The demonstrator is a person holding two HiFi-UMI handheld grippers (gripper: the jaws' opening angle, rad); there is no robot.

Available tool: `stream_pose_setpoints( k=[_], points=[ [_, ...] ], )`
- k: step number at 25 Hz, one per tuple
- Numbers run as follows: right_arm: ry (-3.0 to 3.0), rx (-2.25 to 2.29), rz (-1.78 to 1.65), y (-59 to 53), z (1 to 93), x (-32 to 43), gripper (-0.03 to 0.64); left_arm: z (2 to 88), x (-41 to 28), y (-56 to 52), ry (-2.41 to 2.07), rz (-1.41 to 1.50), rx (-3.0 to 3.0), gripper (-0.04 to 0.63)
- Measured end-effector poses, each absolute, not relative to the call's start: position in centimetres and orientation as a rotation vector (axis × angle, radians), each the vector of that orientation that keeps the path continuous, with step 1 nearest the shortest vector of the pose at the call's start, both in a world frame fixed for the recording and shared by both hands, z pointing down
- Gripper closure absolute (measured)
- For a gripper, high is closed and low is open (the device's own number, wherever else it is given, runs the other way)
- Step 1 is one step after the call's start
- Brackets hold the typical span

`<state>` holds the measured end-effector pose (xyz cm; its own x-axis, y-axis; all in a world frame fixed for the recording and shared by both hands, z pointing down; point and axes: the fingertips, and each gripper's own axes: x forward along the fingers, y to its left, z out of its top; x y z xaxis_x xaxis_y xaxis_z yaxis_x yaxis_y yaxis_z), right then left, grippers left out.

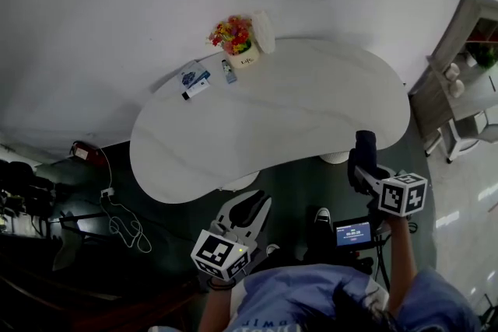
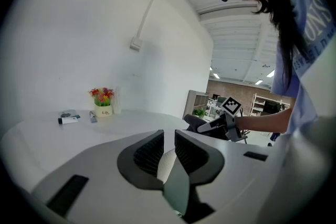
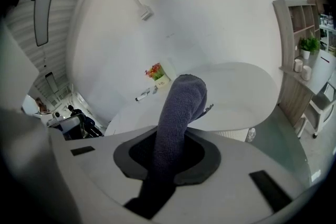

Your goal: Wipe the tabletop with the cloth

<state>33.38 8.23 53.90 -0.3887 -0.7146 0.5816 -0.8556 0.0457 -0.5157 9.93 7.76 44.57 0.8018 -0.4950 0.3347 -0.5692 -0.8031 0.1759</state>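
A white, rounded table (image 1: 272,113) stands against a white wall. At its far edge is a pot of flowers (image 1: 236,39), with a few small items (image 1: 196,82) just left of it. The right gripper (image 1: 362,167) hangs off the table's near right edge, its jaws pinching a dark grey cloth (image 1: 365,142) that sticks up past them. The left gripper (image 1: 253,204) hangs near the table's near edge, its jaws slightly spread with nothing between them.

A flower pot (image 1: 236,41) stands on the tabletop's (image 1: 303,117) far edge, packets (image 1: 194,80) just left.
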Motion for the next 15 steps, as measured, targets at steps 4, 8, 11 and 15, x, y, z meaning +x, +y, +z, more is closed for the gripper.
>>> stream_pose_setpoints(
  k=[4,8,11,15],
  points=[
    [-2.155,1.671,1.250,11.2,52.1,29.3,0.543,43.9,6.0,9.7,-0.804,0.371,2.742,0.532],
    [-2.162,1.719,1.206,13.5,50.7,25.2,0.543,44.7,1.5,11.8,-0.797,0.362,2.736,0.534],
    [-2.167,1.744,1.186,15.7,50.0,22.4,0.543,45.2,-1.1,13.6,-0.789,0.334,2.722,0.534],
    [-2.168,1.781,1.168,18.5,49.3,19.5,0.543,45.7,-3.6,15.6,-0.755,0.281,2.722,0.532]
  ],
)
